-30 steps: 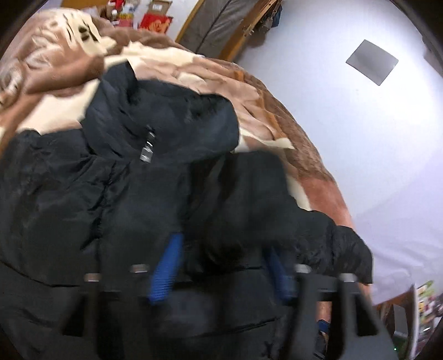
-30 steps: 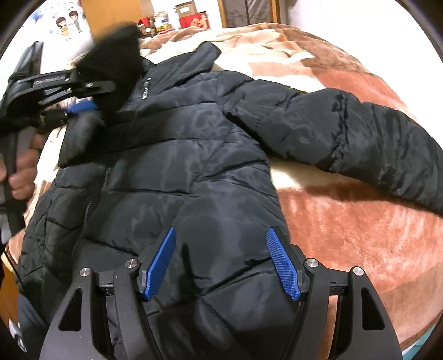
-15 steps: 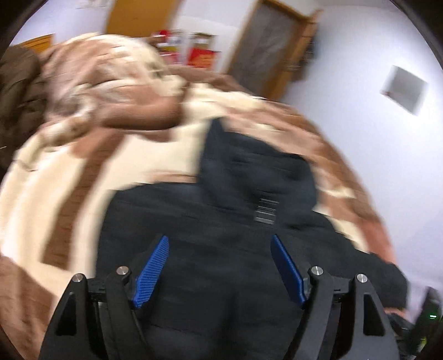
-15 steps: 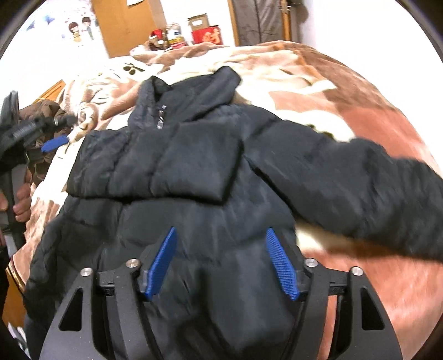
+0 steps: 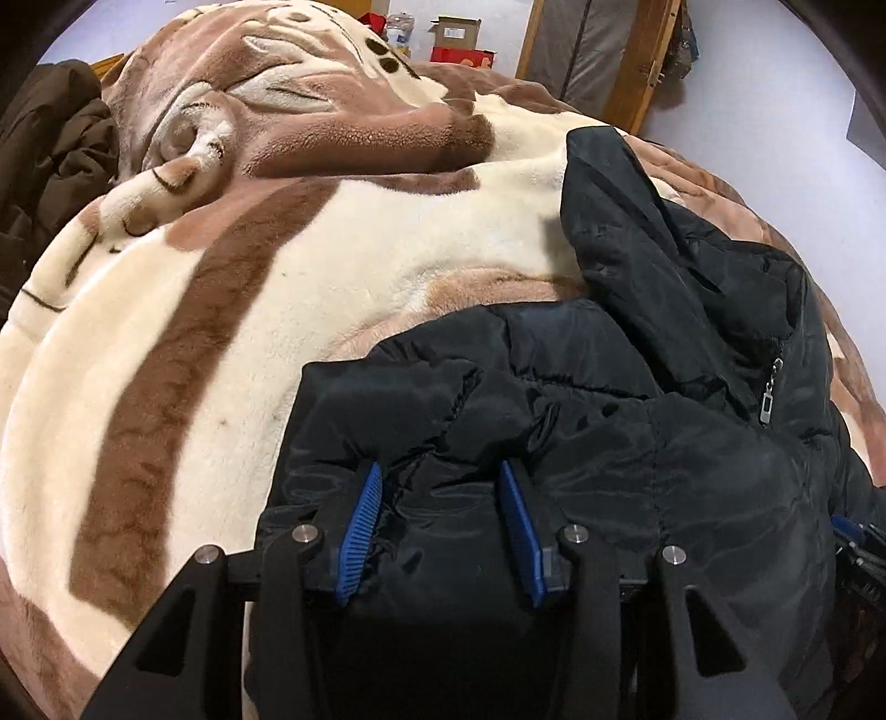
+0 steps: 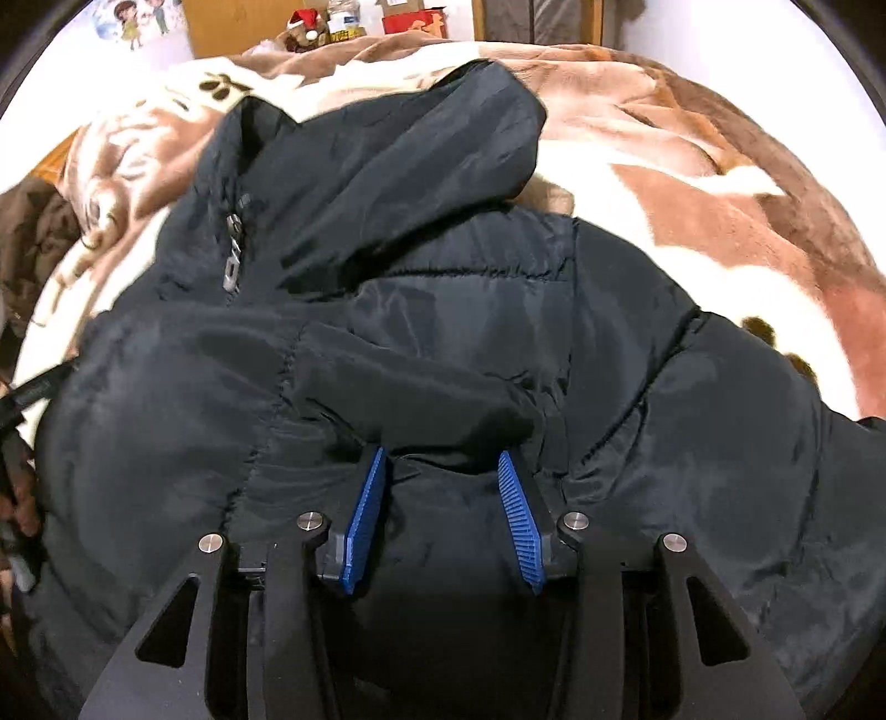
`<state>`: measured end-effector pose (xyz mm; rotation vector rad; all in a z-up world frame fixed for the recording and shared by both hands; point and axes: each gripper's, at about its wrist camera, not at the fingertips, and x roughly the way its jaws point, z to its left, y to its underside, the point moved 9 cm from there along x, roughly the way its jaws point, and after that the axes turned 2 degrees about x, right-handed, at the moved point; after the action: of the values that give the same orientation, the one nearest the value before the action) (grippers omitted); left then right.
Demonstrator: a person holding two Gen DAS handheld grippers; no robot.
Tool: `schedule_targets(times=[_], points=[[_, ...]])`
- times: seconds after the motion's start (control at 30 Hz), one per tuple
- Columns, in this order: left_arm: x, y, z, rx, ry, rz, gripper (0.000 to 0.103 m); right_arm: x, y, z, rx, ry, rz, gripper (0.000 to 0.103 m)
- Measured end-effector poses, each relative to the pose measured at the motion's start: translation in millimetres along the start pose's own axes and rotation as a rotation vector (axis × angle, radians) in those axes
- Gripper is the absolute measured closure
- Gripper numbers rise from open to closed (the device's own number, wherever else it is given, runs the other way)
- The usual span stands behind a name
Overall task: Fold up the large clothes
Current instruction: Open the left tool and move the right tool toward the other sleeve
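- A plush blanket, cream with brown bands and an animal print, covers the whole bed and lies under everything else.
- On it lies the black puffer jacket, front up and zipped, collar end towards the far side of the bed. From the left wrist view it fills the lower right of the bed; from the right wrist view it takes up most of the frame.
- One sleeve lies folded across the jacket's chest, its cuff end reaching towards the near side.
- The hood is bunched up at the far end, lying partly on the blanket.
- A dark brown garment is heaped at the bed's left edge, well apart from the jacket.
- The left gripper is down on the jacket's shoulder near its left edge. Its jaws are closing, about half spread, with a puffed ridge of fabric between the blue pads; I cannot tell whether they pinch it yet.
- The right gripper sits at the folded sleeve's edge, jaws closing, roughly half spread, black fabric between them, grip unclear.
- The silver zipper pull hangs below the collar.
- Boxes stand by the far wall.
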<state>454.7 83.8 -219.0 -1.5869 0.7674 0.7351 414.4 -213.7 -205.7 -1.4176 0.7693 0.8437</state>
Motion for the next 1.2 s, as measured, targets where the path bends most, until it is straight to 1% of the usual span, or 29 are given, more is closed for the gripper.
schedule_targets(times=[0.07, 0.13, 0.23, 0.3, 0.33, 0.4, 0.43, 0.47, 0.53, 0.57, 0.63, 0.73, 0.83, 1.03, 1.1, 1.2], points=[[-1, -3, 2, 0.004, 0.001, 0.009, 0.057, -2, 0, 0, -0.01, 0.008, 0.005, 0.06], [-17, -9, 4, 0.013, -0.003, 0.004, 0.057, -13, -2, -2, 0.018, -0.011, 0.015, 0.06], [-57, -12, 6, -0.001, 0.045, -0.058, 0.058, -46, -2, -8, 0.057, -0.036, -0.035, 0.06], [-80, -5, 7, -0.008, 0.069, -0.098, 0.058, -67, 8, -6, 0.065, -0.07, -0.067, 0.06], [-83, 2, 8, -0.014, 0.078, -0.1, 0.058, -69, 12, -6, 0.061, -0.073, -0.07, 0.06], [-71, 16, 9, -0.01, 0.066, -0.05, 0.058, -58, 26, -3, 0.041, -0.066, -0.032, 0.06], [-55, 26, 10, -0.008, 0.052, 0.003, 0.057, -47, 31, -2, 0.034, -0.059, -0.001, 0.06], [-45, 33, 10, -0.01, 0.053, 0.036, 0.057, -39, 32, -1, 0.029, -0.059, 0.016, 0.06], [-43, 36, 10, -0.015, 0.038, 0.038, 0.057, -35, 32, -3, 0.039, -0.067, 0.031, 0.06], [-47, 35, 9, -0.02, 0.031, 0.036, 0.057, -42, 31, -5, 0.052, -0.067, 0.029, 0.06], [-58, 35, 3, -0.025, 0.043, 0.032, 0.057, -55, 30, -7, 0.052, -0.064, 0.015, 0.06], [-86, 42, -8, -0.007, 0.059, 0.022, 0.057, -83, 41, -11, 0.061, -0.076, -0.012, 0.06], [-124, 59, -23, 0.01, 0.091, -0.004, 0.057, -121, 67, -17, 0.093, -0.095, -0.036, 0.059], [-197, 119, -63, 0.026, 0.181, -0.006, 0.056, -183, 130, -31, 0.168, -0.111, -0.06, 0.058], [-216, 138, -73, 0.048, 0.184, -0.011, 0.056, -203, 152, -40, 0.211, -0.109, -0.066, 0.058], [-238, 164, -85, 0.058, 0.189, -0.007, 0.056, -225, 175, -51, 0.247, -0.114, -0.073, 0.058]])
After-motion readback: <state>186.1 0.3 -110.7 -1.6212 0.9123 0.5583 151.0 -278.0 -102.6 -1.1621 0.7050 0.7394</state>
